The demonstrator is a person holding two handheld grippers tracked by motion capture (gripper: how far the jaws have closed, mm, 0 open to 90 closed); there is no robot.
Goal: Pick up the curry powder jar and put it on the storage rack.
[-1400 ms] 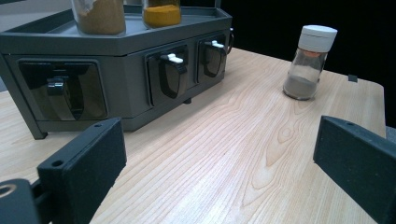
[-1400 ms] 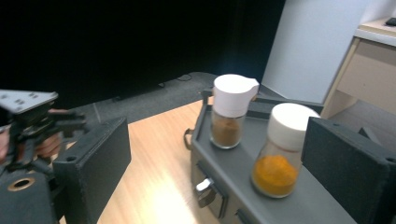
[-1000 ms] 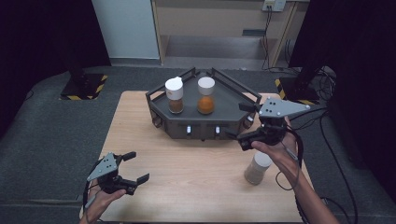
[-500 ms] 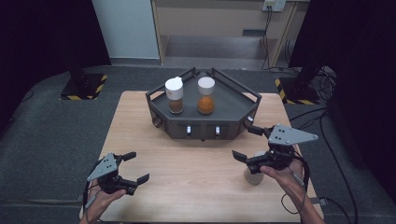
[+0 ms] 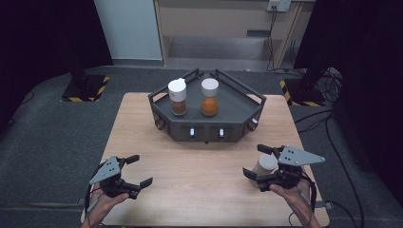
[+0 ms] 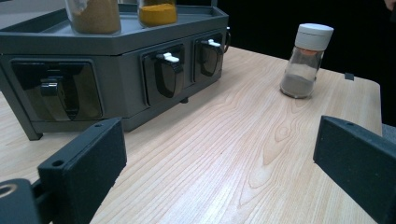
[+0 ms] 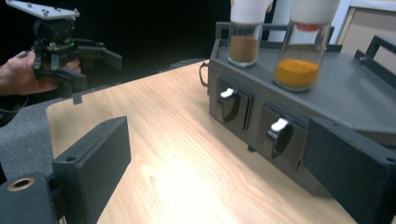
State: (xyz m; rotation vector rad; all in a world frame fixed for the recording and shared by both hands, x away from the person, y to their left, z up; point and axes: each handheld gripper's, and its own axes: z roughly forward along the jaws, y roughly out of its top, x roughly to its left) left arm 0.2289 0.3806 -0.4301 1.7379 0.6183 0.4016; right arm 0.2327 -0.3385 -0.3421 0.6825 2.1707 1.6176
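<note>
A clear jar (image 6: 306, 60) with a white cap and grey powder stands free on the wooden table (image 5: 199, 190) at the near right. In the high view my right gripper (image 5: 256, 161) hovers over this jar (image 5: 264, 164), open. Between the jaws in the right gripper view (image 7: 217, 135) there is only bare table. My left gripper (image 5: 140, 169) is open at the near left corner with nothing in it (image 6: 217, 140). A dark grey rack (image 5: 206, 128) at the back carries a brown-powder jar (image 5: 178, 97) and an orange-powder jar (image 5: 209, 98).
The rack's front face has small white latches (image 7: 279, 124) set in recesses. The right gripper view shows the left gripper (image 7: 95, 67) in a hand across the table. Dark floor and cables surround the table; its near edge runs close to both hands.
My right gripper has come down and toward the near edge from beside the rack, ending over the grey-powder jar. The jar and the left gripper have stayed put.
</note>
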